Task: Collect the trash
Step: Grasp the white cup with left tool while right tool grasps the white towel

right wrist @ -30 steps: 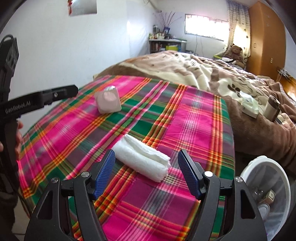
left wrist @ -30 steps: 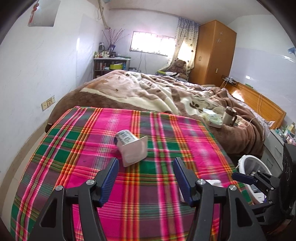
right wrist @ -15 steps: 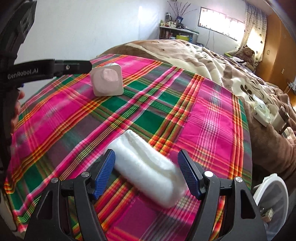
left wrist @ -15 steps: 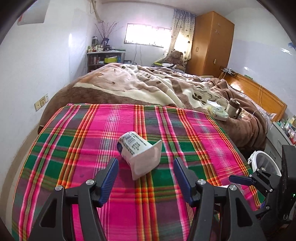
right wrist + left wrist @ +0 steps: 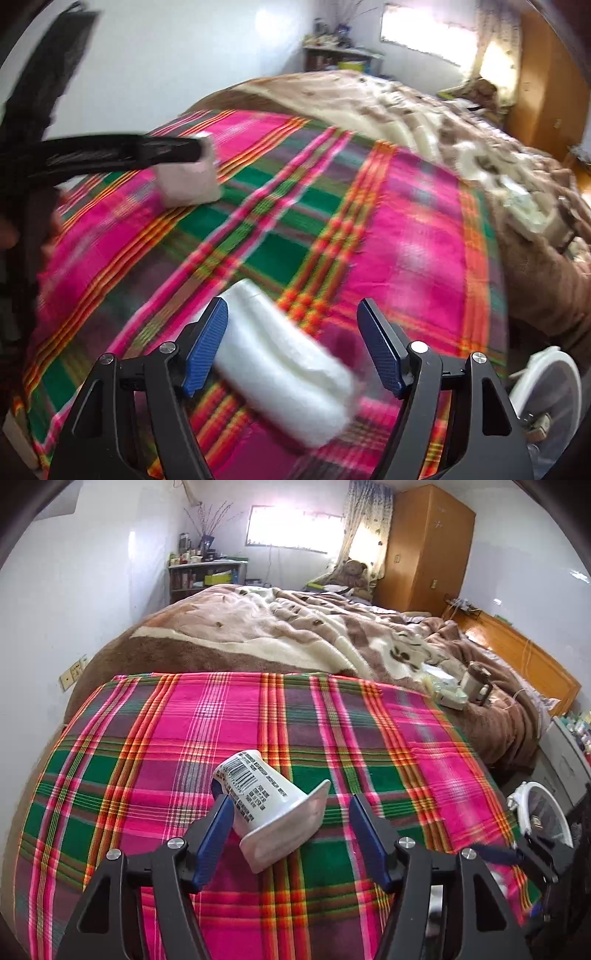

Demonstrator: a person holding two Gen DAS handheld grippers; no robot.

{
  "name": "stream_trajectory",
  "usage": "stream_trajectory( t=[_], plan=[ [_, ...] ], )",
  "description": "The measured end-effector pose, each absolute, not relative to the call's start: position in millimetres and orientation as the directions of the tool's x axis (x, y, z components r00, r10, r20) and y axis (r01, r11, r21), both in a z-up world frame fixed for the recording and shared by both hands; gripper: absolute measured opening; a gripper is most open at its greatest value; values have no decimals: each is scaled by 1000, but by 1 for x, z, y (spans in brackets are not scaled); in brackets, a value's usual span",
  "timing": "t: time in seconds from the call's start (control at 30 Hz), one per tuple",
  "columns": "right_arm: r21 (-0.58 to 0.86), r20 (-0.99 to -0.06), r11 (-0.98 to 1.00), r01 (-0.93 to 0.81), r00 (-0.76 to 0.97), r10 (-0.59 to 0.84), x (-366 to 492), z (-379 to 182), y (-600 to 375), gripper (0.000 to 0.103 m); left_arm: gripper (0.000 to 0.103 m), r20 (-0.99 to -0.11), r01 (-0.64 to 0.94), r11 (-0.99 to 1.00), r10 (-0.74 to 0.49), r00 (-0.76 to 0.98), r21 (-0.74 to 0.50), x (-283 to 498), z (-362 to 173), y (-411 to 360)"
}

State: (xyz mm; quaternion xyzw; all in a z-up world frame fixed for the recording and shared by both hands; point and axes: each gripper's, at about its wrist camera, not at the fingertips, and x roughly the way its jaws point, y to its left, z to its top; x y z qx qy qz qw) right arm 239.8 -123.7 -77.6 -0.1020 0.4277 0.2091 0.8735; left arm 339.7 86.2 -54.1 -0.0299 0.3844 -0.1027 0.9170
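Our left hand-held gripper (image 5: 290, 821) is wide apart around the white plastic yogurt cup (image 5: 271, 814), lying sideways on the pink checked blanket (image 5: 240, 716). Our right hand-held gripper (image 5: 293, 341), also apart, frames the white rolled tissue (image 5: 284, 362).

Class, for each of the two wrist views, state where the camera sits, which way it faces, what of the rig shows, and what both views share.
Left wrist: sits behind the open left gripper, facing across the pink-and-green plaid cloth at the tipped white plastic cup; the right gripper shows at the frame's right.
Right wrist: sits behind the open right gripper, facing the rolled white tissue wad; blurred.
Shared: cloth, cup, round white bin.
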Motion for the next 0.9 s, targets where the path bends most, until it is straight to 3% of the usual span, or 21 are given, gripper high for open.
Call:
stream_trajectory(
  t=[0.4,0.57,0.73,0.9],
  plan=[
    [42,-792,875,-483,518,324,242,-81,-127,74,65,-722,59,995,-103,684,-86,362,-65,82],
    [83,-799,858,-507,481,361,243,-82,-126,74,66,-723,6,992,-97,684,-128,365,-68,95],
    [8,-814,836,-549,482,324,235,-84,-117,74,66,-726,-13,993,-79,684,-120,368,-69,96],
    [30,-807,853,-521,491,328,234,-82,-124,74,66,-721,-34,990,-76,689,-137,370,-73,100]
  ],
)
